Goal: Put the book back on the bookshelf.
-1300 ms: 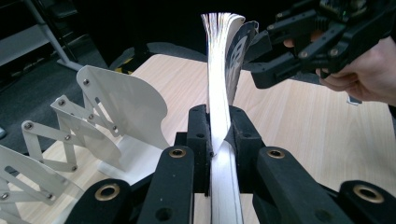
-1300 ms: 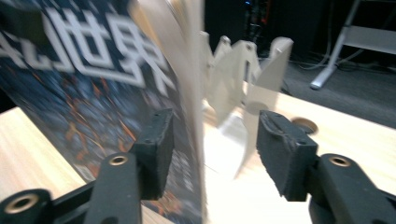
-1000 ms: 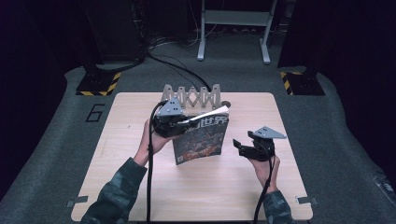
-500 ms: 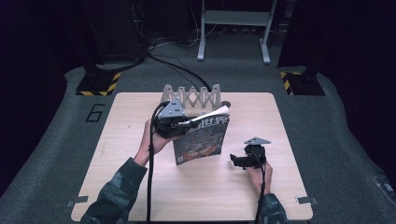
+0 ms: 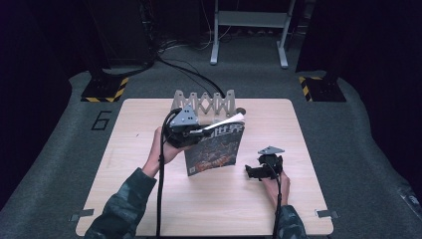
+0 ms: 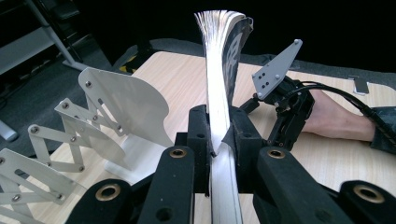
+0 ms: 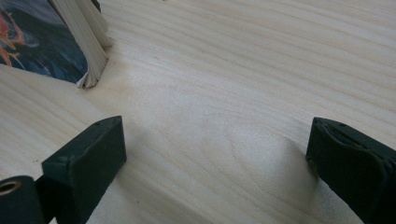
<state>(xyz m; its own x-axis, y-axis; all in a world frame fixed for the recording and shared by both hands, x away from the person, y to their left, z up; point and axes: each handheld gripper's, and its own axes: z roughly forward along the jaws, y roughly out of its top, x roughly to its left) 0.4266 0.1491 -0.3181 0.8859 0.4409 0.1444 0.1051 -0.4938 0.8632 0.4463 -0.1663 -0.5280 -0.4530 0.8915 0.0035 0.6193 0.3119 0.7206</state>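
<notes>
On the wooden table, the left gripper pinches a magazine by its upper edge, holding it upright near the table's centre with its cover facing the person and its bottom edge down at the tabletop. In the left gripper view the jaws press tight on the pages, which fan out above the grip, their edges towards the camera. At 12 o'clock from the magazine, near the table's far edge, stands a white accordion rack; in the left gripper view its curved end plate sits at about 9 o'clock from the jaws, just beside them. The right gripper lies low at 4 o'clock from the magazine, apart from it, held by a hand that comes in from the bottom edge. In the right gripper view its jaws are spread wide over bare wood with nothing between them, and the magazine's lower corner shows at 10 o'clock, its pages slightly splayed, resting on the table.
</notes>
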